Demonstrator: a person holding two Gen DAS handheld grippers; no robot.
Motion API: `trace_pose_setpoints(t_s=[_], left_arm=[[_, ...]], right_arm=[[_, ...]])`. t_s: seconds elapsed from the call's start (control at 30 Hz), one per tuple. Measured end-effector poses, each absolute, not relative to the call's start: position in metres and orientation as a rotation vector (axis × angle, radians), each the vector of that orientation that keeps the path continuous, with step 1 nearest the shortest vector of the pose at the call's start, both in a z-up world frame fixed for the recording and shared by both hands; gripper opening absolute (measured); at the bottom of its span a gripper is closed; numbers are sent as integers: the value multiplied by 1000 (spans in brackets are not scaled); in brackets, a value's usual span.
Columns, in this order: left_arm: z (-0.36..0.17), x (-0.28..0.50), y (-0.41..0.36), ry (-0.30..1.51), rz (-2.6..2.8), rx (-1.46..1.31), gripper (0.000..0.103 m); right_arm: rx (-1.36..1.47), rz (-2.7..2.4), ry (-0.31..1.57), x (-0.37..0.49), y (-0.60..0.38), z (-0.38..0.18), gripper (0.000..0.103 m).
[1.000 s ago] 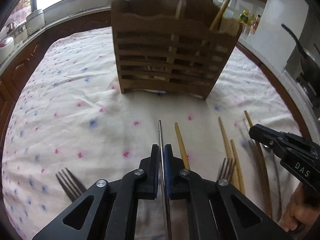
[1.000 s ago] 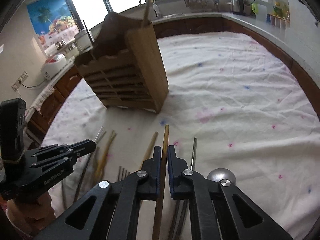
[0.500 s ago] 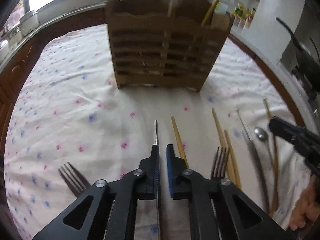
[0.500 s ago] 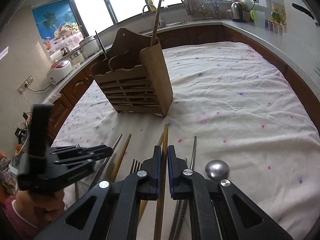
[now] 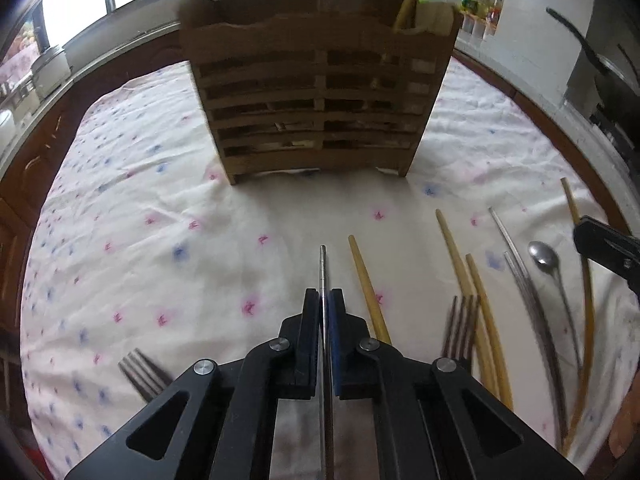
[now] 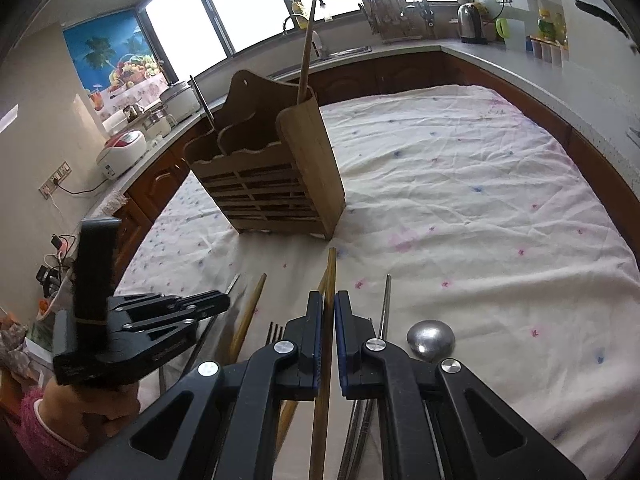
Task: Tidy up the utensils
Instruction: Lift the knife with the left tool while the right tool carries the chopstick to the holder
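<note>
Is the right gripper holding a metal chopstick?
No, the right gripper is shut on a wooden chopstick; the left holds the metal one.

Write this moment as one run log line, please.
left gripper: shut on metal chopstick | right gripper: shut on wooden chopstick | holder: ahead

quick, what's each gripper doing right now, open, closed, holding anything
Left gripper: closed on a thin metal chopstick.
Right gripper: closed on a wooden chopstick.
</note>
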State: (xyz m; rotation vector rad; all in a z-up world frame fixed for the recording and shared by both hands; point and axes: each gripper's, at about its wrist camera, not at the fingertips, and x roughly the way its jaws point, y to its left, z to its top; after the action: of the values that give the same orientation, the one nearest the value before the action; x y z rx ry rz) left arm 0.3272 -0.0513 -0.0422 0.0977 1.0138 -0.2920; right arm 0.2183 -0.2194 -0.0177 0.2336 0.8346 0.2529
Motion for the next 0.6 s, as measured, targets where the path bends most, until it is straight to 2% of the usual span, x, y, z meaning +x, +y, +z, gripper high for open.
trace_pose_setpoints(t_s=[0.6], left_arm=[[60, 229, 18, 741, -375, -115, 3]], right_arm=[[207, 286, 686, 185, -209, 41, 6]])
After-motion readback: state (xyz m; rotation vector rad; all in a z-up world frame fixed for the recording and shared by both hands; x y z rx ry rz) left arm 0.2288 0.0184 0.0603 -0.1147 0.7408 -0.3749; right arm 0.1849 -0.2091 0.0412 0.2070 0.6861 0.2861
